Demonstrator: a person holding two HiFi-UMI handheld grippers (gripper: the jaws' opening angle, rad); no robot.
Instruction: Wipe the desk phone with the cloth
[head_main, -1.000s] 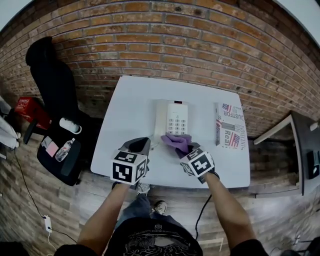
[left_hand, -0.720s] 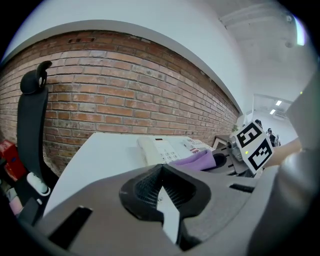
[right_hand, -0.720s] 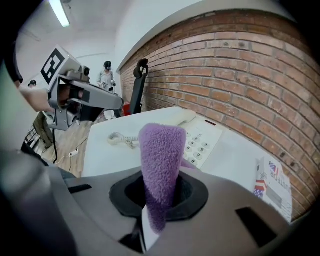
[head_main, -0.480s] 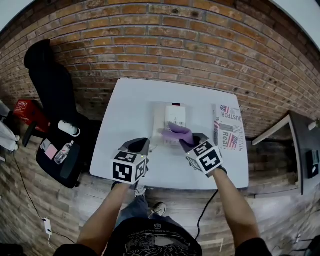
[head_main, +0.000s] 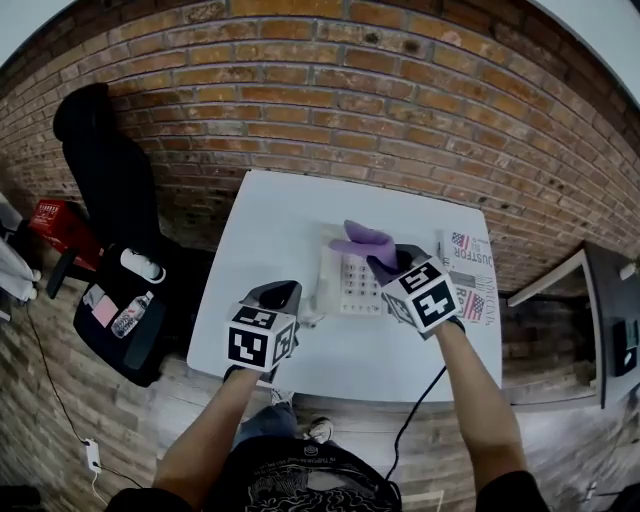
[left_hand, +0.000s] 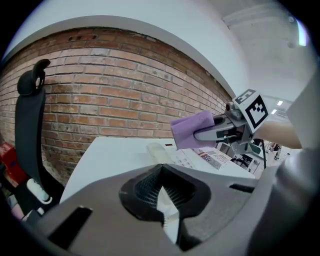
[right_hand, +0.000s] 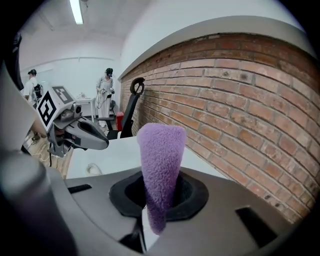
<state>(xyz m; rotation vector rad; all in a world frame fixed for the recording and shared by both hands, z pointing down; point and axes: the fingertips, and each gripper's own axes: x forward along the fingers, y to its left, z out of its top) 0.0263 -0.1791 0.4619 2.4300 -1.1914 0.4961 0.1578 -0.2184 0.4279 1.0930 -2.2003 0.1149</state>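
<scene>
Fuzzy purple cloth (head_main: 362, 241), a blunt folded tongue, pinched in closed right hand-held gripper (head_main: 385, 264) over white desk phone (head_main: 350, 284) mid-tabletop (head_main: 270, 225); left hand-held gripper (head_main: 279, 294) closed, empty, near-left.

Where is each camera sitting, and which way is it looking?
Head view: on the person's head, looking steeply down at the table, desk phone, left gripper, right gripper and both arms.
Left gripper view: rides the left gripper, looking along its own jaws across the table toward the brick wall.
Right gripper view: rides the right gripper, looking along the wall; its jaws pinch the purple cloth.
Shared: each gripper view shows the other gripper; all three show the cloth.
</scene>
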